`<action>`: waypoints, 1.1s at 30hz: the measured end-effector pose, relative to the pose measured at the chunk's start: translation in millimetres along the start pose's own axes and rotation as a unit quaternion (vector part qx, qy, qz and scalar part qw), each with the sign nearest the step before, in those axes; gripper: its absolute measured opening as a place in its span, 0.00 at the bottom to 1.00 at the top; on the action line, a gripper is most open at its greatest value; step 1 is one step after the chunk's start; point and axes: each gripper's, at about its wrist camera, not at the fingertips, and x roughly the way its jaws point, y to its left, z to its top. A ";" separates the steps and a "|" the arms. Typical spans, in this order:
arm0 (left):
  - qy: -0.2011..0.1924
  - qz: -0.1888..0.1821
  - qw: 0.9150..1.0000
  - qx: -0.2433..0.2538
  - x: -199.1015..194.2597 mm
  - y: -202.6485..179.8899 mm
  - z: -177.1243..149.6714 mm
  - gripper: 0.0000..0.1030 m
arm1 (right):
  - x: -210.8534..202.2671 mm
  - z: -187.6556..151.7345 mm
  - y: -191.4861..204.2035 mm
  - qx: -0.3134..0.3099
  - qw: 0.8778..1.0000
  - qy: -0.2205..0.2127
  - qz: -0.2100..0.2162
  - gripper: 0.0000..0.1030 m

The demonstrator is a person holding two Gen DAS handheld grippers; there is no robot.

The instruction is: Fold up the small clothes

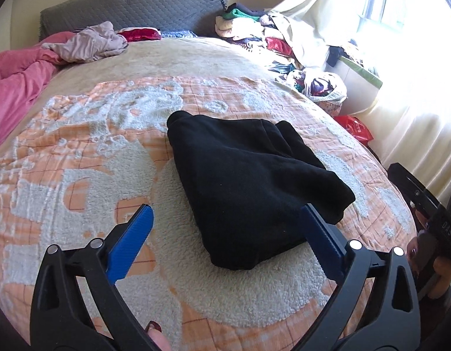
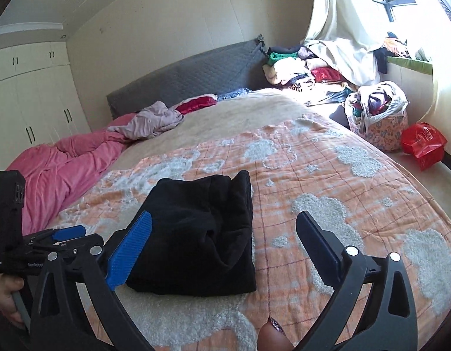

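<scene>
Here | black garment (image 1: 248,187) folded on blanket (image 1: 79,152) | left fingers (image 1: 137,231) apart, straddling it | right fingers (image 2: 131,245) apart, just beside

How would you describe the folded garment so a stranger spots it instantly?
Start at the bed's orange-and-white fleecy blanket. Near its front edge lies the black garment, folded into a compact block. It is the only black, neatly folded item there; other clothes sit crumpled far behind.

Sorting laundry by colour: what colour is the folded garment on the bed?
Black: the folded garment, clearest in the right wrist view.
</scene>
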 end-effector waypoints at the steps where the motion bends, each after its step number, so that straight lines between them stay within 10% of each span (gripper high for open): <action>1: -0.003 0.000 1.000 -0.005 -4.1 2.2 -2.2 0.91 | -5.5 -3.6 0.8 -0.001 1.000 -0.006 -0.004 0.96; 33: 0.000 0.019 0.999 -0.028 -35.1 27.4 -94.7 0.91 | -30.9 -102.6 52.1 -0.081 0.993 0.056 -0.061 0.96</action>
